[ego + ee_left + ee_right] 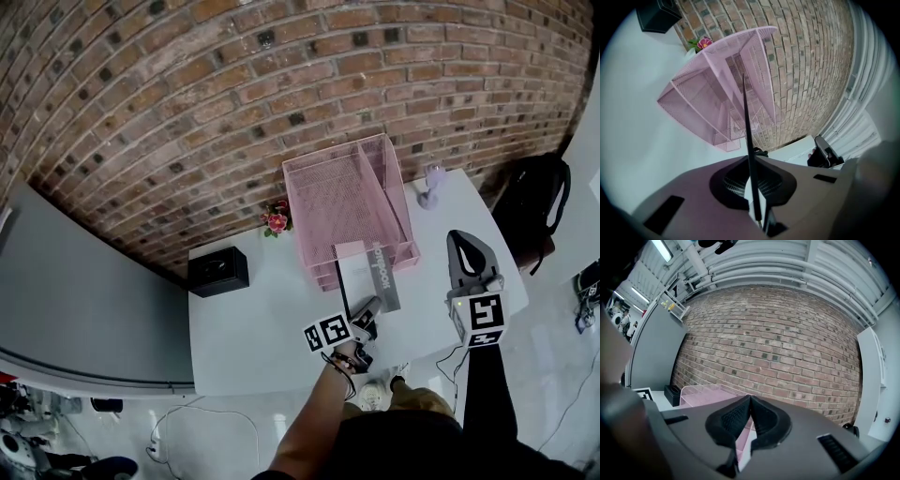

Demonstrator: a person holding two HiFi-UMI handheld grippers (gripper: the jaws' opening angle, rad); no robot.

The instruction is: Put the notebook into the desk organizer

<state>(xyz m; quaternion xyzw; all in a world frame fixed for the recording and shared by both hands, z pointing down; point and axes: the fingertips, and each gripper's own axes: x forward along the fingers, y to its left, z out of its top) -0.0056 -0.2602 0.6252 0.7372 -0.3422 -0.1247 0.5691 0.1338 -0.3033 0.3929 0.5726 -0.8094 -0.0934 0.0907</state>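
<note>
**Q:** What is held, and how far is the task advanced?

**A:** The left claw (751,161) is clamped on the notebook (746,122). The notebook is seen edge-on, projecting ahead of the jaws toward the pink desk organizer (708,93) just beyond. Insertion is judged not yet completed; sliding in and release are left. The right claw (749,401) is closed on nothing.

**Q:** What is counted?

**A:** Two claws, one notebook, one organizer; farther off, one black box (217,272) and one flower (277,221).
</note>
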